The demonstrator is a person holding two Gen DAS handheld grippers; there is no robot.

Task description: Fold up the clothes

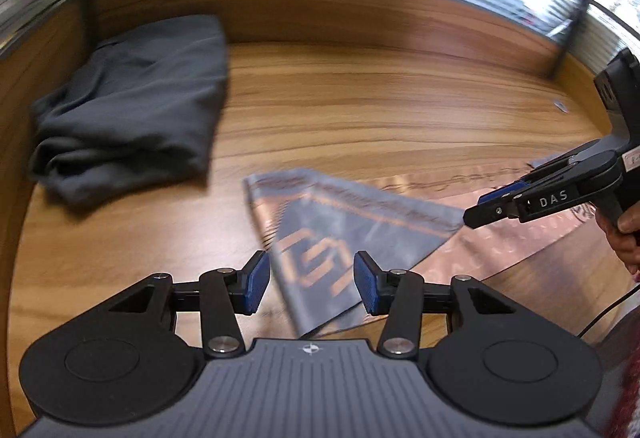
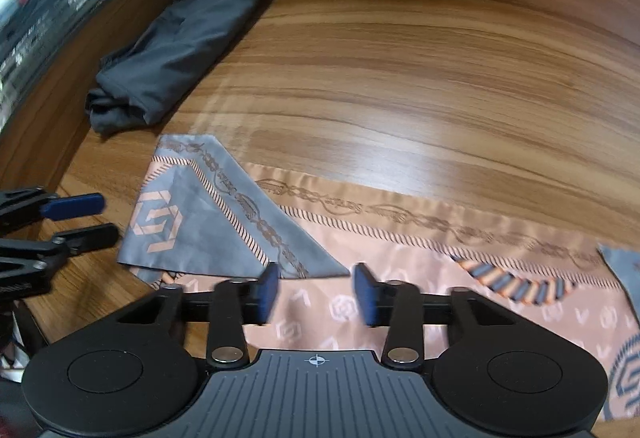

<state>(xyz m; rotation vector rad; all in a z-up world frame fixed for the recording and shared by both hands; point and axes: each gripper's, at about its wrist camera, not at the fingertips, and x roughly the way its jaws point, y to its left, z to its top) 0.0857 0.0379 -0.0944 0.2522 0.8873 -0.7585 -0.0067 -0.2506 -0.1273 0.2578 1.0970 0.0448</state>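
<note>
A peach and grey patterned scarf (image 2: 400,270) lies flat on the wooden table, with one grey corner (image 2: 200,222) folded over onto it. My right gripper (image 2: 318,292) hovers over the tip of that folded corner, jaws apart and the pads not touching cloth. In the left wrist view the same gripper (image 1: 480,207) reaches in from the right, held by a hand (image 1: 624,234). My left gripper (image 1: 312,282) stands open above the folded grey corner (image 1: 340,230), holding nothing. The right wrist view shows it (image 2: 80,222) just left of the scarf's edge.
A folded dark grey garment (image 1: 132,105) lies at the table's back left, also visible in the right wrist view as the dark bundle (image 2: 176,45). A raised wooden rim (image 1: 320,9) borders the table's far side. Bare wood (image 2: 400,77) stretches behind the scarf.
</note>
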